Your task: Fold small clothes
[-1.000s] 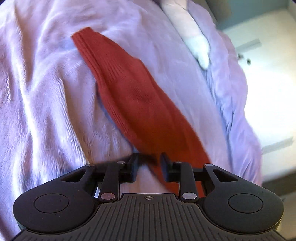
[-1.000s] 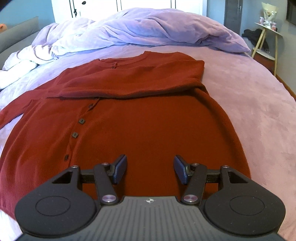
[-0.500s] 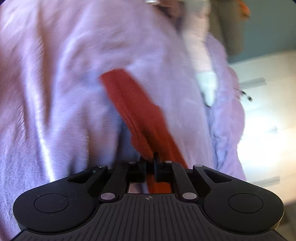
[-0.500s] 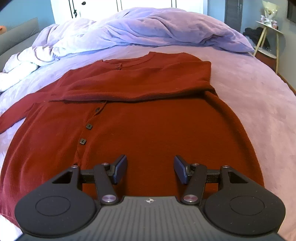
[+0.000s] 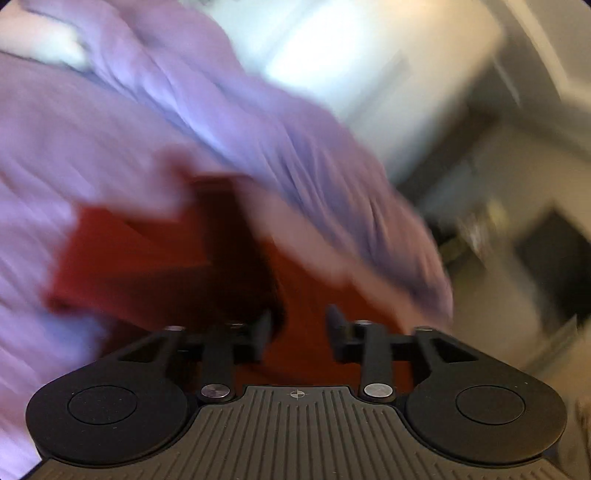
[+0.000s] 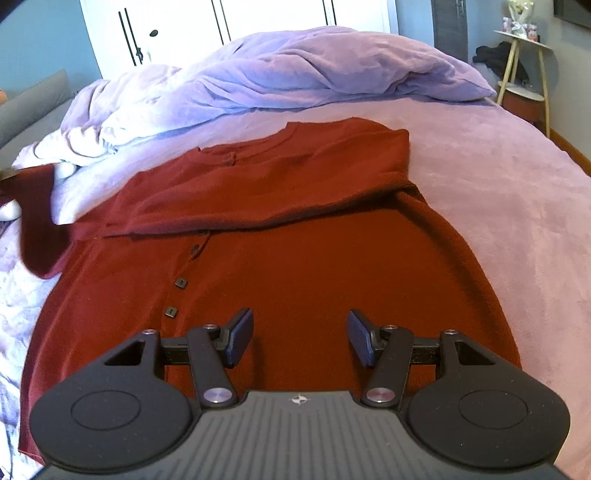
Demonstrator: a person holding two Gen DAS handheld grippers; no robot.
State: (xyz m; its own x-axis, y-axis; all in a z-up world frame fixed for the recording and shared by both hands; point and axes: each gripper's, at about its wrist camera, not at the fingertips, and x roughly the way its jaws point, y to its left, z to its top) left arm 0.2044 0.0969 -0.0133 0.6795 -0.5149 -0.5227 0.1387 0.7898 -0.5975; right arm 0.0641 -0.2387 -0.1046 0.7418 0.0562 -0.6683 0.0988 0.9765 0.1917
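Observation:
A dark red buttoned cardigan point(image 6: 295, 236) lies flat on the pink bed cover point(image 6: 517, 206), its right sleeve folded across the chest. Its left sleeve point(image 6: 37, 221) stands lifted at the left edge of the right wrist view. My right gripper point(image 6: 300, 338) is open and empty, hovering over the cardigan's lower front. The left wrist view is badly blurred; my left gripper point(image 5: 298, 338) shows its jaws apart, with red cloth point(image 5: 147, 266) in front of and under it. I cannot tell whether cloth touches its fingers.
A bunched lilac duvet point(image 6: 295, 74) lies at the head of the bed. White wardrobe doors point(image 6: 221, 22) stand behind it. A small wooden side table point(image 6: 524, 66) stands at the right. White cloth point(image 6: 11, 210) lies at the left edge.
My left gripper, shut on the sleeve half a second ago, now has its jaws apart and has swung fast over the cardigan. The sleeve has risen at the left. My right gripper has crept forward.

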